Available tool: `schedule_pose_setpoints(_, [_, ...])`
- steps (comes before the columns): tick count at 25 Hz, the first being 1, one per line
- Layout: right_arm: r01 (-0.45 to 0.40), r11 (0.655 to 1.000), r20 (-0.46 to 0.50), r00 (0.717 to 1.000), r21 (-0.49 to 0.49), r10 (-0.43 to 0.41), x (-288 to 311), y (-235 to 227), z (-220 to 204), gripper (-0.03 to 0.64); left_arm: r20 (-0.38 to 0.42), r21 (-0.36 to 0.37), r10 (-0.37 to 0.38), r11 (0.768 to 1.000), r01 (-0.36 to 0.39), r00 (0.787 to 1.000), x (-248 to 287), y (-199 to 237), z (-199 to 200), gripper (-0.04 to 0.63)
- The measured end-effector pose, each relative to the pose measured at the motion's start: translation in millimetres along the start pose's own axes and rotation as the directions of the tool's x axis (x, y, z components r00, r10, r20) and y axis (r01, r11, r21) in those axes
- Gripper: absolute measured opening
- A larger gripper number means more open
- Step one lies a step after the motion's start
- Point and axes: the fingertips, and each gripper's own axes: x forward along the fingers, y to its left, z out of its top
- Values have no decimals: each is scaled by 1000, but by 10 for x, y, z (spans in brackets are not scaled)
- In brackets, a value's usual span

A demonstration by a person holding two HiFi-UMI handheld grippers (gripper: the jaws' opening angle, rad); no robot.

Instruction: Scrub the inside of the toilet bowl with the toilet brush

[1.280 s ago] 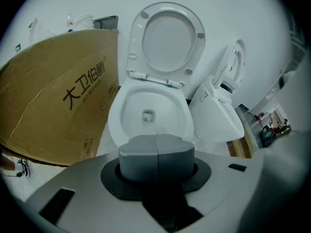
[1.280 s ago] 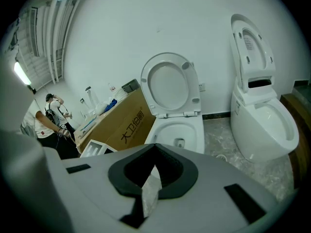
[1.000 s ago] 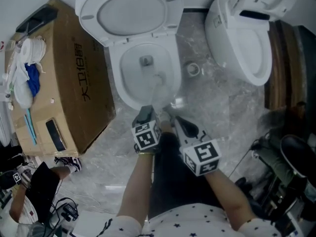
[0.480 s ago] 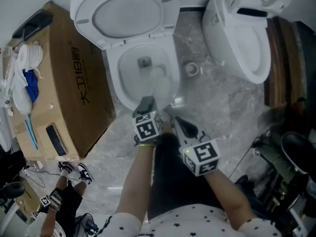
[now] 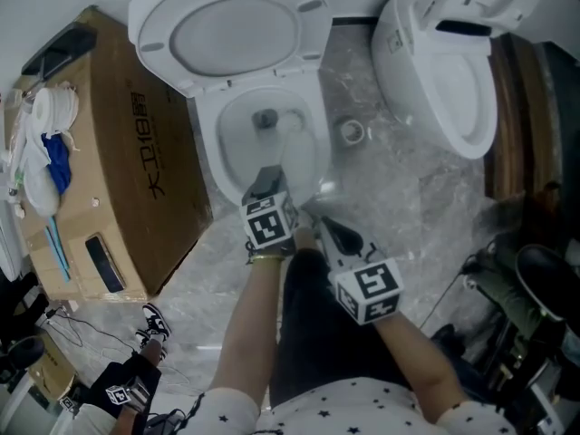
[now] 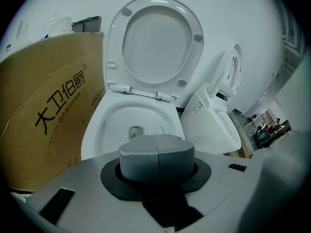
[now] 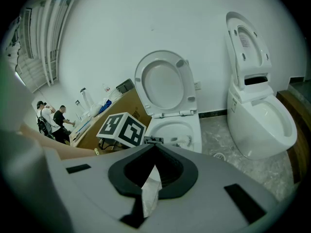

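The white toilet bowl (image 5: 207,143) stands at the top of the head view with its seat and lid (image 5: 236,30) raised. My left gripper (image 5: 272,182) points down into it, shut on the grey handle (image 6: 141,159) of the toilet brush. The brush's pale, blurred head (image 5: 294,148) sits inside the bowl on its right side. My right gripper (image 5: 319,217) hangs just right of the left one, outside the bowl's front rim. In the right gripper view its jaws (image 7: 154,152) are together, pinching a white scrap (image 7: 150,188).
A big cardboard box (image 5: 136,152) with rags and bottles on top stands tight against the bowl's left. A second white toilet (image 5: 444,71) stands to the right, with a round floor drain (image 5: 353,130) between. Dark equipment (image 5: 526,306) is at lower right, a person (image 5: 118,392) at lower left.
My left gripper has pushed forward toward the bowl, and the brush head has shifted deeper inside. The right gripper has barely moved. The person at lower left has moved down the frame.
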Motion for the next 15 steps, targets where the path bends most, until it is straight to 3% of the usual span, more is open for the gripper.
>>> schedule_pose_setpoints(15, [-10,1000,-12,1000,3,10,128,-74,93,6,64,-2,33,999,-33,997,77,119,481,147])
